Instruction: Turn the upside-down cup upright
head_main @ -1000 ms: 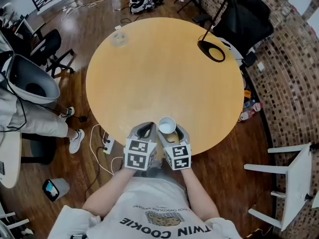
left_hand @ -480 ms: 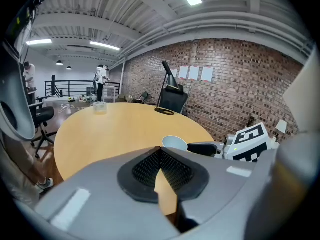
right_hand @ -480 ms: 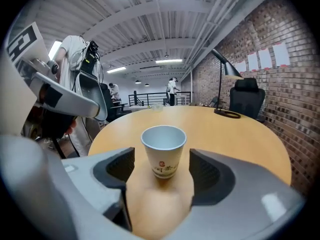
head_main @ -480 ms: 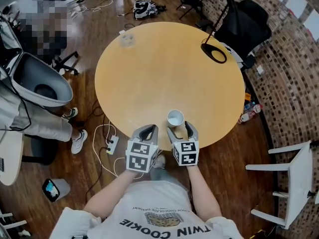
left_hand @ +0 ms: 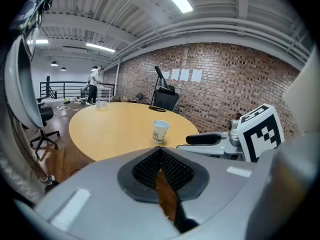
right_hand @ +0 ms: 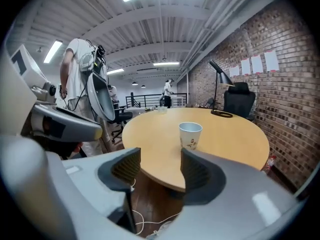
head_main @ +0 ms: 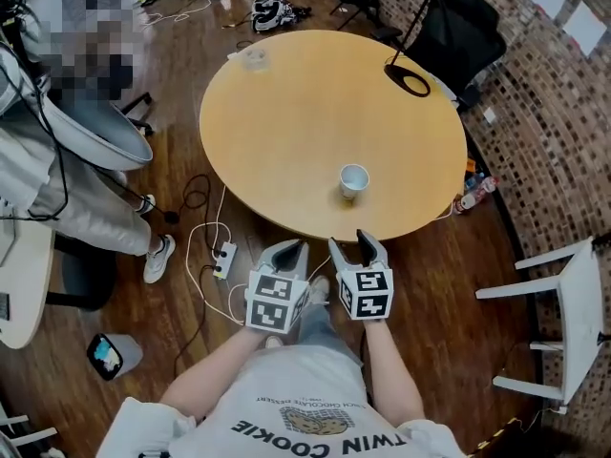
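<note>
A white paper cup stands upright, mouth up, near the front edge of the round wooden table. Both grippers hang over the floor, off the table and short of the cup. My left gripper is shut, its pads meeting with nothing between them. To its right, my right gripper is open and its jaws are closing on empty air. The cup shows ahead of both in the left gripper view and the right gripper view.
A black lamp base and a clear container sit at the table's far side. A black office chair stands behind it, and a white chair at the right. A power strip with cables lies on the floor; a person stands left.
Both grippers pulled back from the table's front edge to over the floor. The cup, close between the right gripper's jaws before, now stands alone on the table.
</note>
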Action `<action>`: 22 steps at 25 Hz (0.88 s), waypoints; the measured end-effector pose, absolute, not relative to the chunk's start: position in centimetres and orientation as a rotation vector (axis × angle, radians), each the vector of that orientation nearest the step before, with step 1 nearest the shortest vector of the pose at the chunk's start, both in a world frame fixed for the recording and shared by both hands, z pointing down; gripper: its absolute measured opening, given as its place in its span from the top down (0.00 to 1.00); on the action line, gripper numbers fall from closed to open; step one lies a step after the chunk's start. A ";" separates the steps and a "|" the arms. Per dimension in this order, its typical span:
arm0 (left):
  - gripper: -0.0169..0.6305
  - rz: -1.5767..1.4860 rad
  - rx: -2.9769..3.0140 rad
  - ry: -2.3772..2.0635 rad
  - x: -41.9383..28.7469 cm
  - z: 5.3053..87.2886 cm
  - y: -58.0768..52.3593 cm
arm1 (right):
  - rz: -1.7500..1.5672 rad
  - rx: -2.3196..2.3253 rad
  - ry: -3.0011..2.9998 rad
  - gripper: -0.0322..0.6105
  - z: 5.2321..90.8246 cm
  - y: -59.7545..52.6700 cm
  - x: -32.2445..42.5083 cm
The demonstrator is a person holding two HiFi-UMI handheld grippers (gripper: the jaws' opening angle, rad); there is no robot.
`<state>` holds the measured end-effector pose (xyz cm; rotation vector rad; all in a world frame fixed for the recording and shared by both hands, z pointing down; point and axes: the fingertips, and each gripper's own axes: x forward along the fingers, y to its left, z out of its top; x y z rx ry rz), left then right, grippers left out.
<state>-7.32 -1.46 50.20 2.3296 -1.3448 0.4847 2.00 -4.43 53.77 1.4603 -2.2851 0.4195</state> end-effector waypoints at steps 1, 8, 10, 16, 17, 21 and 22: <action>0.97 0.485 2.332 -1.344 -7.6 50.2 -0.4 | 0.424 1.464 -2.297 0.58 53.3 -3.2 1.5; 0.97 0.481 2.355 -1.296 -7.5 49.6 6.1 | 0.509 1.476 -2.375 0.86 50.6 5.1 -0.6; 0.97 0.479 2.362 -1.282 -6.9 49.4 7.3 | 0.522 1.502 -2.384 0.93 49.7 6.7 -0.4; 0.97 0.466 2.393 -1.261 -4.1 49.0 10.3 | 0.529 1.554 -2.403 0.95 48.1 10.3 1.6; 0.97 0.464 2.398 -1.261 -3.4 48.8 10.6 | 0.536 1.559 -2.407 0.95 47.9 10.7 2.1; 0.97 0.457 2.399 -1.265 -0.9 48.2 11.5 | 0.552 1.555 -2.408 0.95 47.4 11.8 4.3; 0.97 0.454 2.402 -1.265 -0.3 48.0 11.8 | 0.552 1.550 -2.407 0.95 47.2 12.1 4.8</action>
